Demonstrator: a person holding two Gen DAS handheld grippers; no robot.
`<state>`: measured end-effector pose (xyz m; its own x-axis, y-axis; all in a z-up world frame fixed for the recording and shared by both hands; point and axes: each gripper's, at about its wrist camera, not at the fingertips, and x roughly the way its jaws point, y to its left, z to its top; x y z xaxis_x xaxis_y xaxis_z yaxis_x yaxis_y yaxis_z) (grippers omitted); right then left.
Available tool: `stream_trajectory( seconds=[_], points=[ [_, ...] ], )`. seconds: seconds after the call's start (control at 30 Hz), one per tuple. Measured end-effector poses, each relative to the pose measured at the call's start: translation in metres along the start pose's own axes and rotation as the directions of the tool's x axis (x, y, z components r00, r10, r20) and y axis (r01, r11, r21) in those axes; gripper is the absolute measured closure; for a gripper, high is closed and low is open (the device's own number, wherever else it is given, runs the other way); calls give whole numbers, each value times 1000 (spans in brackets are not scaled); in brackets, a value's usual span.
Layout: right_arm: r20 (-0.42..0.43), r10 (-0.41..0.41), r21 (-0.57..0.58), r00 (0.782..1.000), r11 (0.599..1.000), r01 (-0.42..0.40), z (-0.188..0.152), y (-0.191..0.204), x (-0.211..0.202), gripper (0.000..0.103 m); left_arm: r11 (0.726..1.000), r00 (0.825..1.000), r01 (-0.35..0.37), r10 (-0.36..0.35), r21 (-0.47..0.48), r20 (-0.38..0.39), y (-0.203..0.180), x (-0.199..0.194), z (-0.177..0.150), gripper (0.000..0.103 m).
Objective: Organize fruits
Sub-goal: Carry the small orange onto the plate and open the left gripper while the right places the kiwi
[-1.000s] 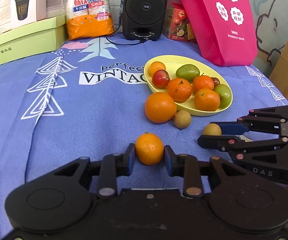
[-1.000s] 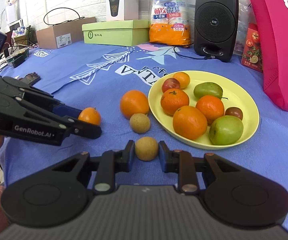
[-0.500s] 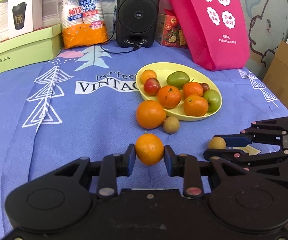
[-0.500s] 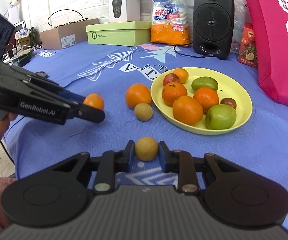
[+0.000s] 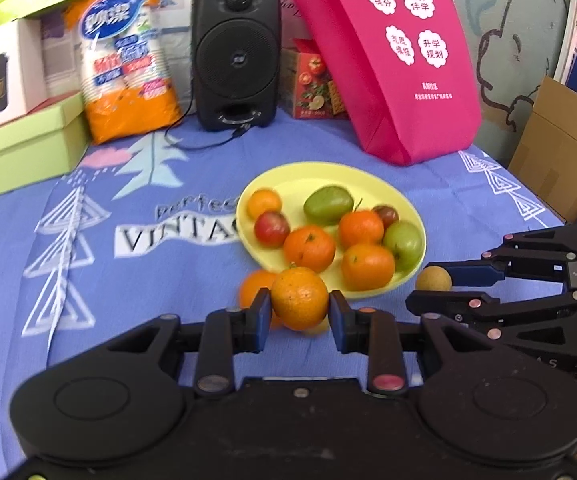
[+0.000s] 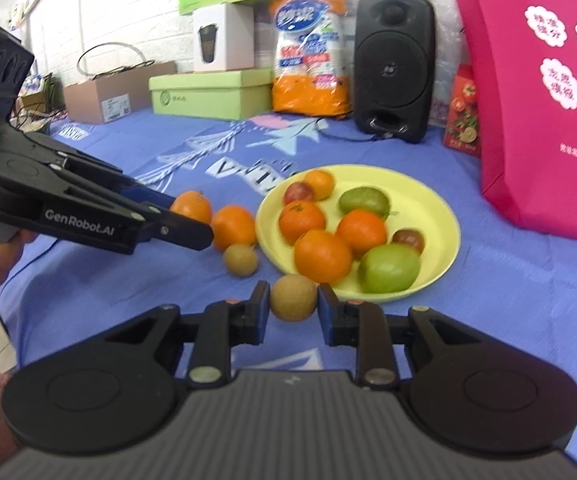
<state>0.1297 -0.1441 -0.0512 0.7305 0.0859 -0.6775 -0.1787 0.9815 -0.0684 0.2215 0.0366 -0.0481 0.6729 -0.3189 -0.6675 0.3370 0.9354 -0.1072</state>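
Orange mandarin (image 5: 299,298) is sitting clamped in my left gripper (image 5: 299,312), and my right gripper (image 6: 293,304) is pinching a brown longan (image 6: 293,297). I am carrying both above the cloth beside the yellow plate (image 6: 440,216); next, I judge, each needs lowering into a free gap there before letting go.

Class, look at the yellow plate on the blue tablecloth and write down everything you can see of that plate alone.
The yellow plate is a round, shallow dish with a low raised rim, smooth and plastic-looking, pale yellow all over. It lies flat on the blue printed tablecloth, in front of the black speaker and beside the pink bag. Fruit fills its near and left side: oranges, two green fruits and small reddish ones; its far right side is bare. Neither gripper touches it.
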Motion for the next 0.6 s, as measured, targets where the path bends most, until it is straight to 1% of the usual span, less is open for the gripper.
stream_trajectory(
  seconds=[0.3,0.5,0.6],
  points=[
    [35,-66,16,997,998,65,26,-35,18,78,998,1000,-26,25,50,19,0,44,49,73],
    [27,-111,36,993,993,110,39,-56,41,78,997,999,-35,34,72,6,-6,83,80,73],
    [33,-128,76,991,989,126,44,-67,50,78,996,999,-37,37,77,-7,-9,100,90,73]
  ],
)
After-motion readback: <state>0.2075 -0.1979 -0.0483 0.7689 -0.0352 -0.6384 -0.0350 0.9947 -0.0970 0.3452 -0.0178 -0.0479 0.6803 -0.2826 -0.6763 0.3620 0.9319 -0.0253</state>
